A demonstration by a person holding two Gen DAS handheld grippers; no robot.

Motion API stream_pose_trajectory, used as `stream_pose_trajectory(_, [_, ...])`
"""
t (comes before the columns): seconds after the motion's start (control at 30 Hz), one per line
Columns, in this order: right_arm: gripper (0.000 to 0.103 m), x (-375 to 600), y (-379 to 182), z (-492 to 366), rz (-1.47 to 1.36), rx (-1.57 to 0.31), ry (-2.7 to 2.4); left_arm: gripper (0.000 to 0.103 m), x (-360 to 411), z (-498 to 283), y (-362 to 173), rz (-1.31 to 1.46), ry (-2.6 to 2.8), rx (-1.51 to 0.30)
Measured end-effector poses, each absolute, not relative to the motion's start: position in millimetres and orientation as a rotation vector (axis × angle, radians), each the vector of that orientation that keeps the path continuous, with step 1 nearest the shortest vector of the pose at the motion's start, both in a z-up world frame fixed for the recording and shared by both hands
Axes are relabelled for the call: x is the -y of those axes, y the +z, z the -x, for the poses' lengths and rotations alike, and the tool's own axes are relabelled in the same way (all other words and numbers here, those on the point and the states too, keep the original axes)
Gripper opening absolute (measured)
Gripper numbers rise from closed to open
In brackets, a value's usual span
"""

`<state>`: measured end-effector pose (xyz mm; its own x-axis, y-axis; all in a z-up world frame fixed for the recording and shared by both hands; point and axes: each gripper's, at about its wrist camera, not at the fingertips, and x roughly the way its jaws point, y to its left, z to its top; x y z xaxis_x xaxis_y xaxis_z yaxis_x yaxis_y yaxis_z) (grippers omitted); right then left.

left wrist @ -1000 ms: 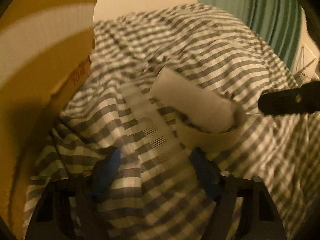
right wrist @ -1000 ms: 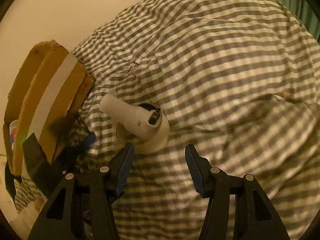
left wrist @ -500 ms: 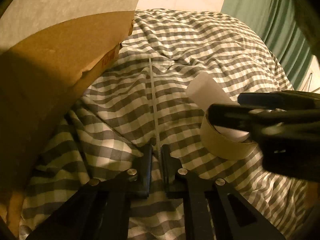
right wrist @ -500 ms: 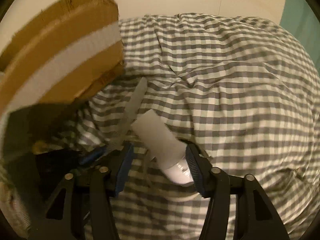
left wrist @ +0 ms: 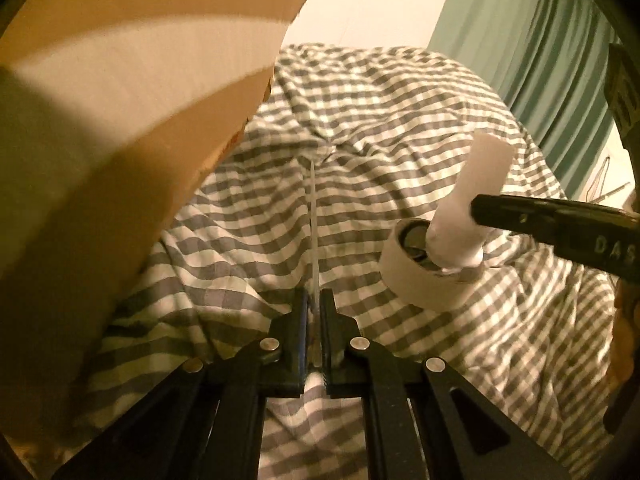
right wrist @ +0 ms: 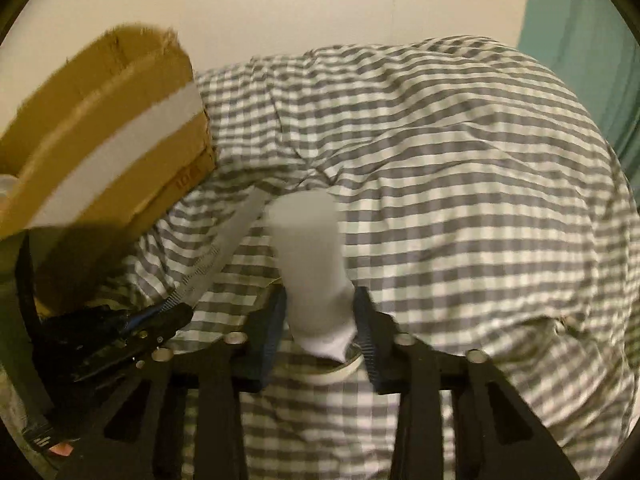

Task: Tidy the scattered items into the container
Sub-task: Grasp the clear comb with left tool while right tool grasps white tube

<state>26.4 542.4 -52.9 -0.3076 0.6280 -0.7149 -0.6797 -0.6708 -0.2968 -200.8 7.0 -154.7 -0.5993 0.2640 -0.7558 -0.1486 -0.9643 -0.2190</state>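
My left gripper (left wrist: 314, 300) is shut on a clear plastic ruler (left wrist: 313, 224), held edge-on above the checked bed cover; the ruler also shows in the right wrist view (right wrist: 224, 252). My right gripper (right wrist: 320, 316) is shut on a white tube-shaped bottle (right wrist: 312, 264), which also shows in the left wrist view (left wrist: 468, 208). A roll of white tape (left wrist: 416, 268) lies on the cover under the bottle; its rim shows in the right wrist view (right wrist: 340, 372). The cardboard box (left wrist: 120, 120) stands at the left, close to the left gripper, and shows in the right wrist view (right wrist: 108, 132).
A grey and white checked bed cover (right wrist: 460, 200) fills both views. A cream wall is behind it and a green curtain (left wrist: 532, 52) hangs at the right. Something pale shows inside the box at the left edge (right wrist: 6, 188).
My left gripper has shut on the ruler and lifted it. My right gripper has closed on the white bottle and raised it off the tape roll, tilting it upright.
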Motion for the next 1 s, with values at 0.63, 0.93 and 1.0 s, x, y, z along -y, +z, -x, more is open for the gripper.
stream_pose_trajectory(0.63, [0.031, -503, -26, -50, 1.007, -0.169, 2.048, 0.004, -5, 164, -140, 1.242, 2.556, 0.081])
stream_pose_trajectory(0.93, [0.057, -540, -67, 5, 1.161, 0.007, 2.086, 0.005, -13, 211, -177, 1.318, 2.538, 0.134])
stream_pose_trajectory(1.0, [0.057, -549, -76, 18, 1.193, 0.028, 2.087, 0.005, -14, 215, -182, 1.318, 2.536, 0.148])
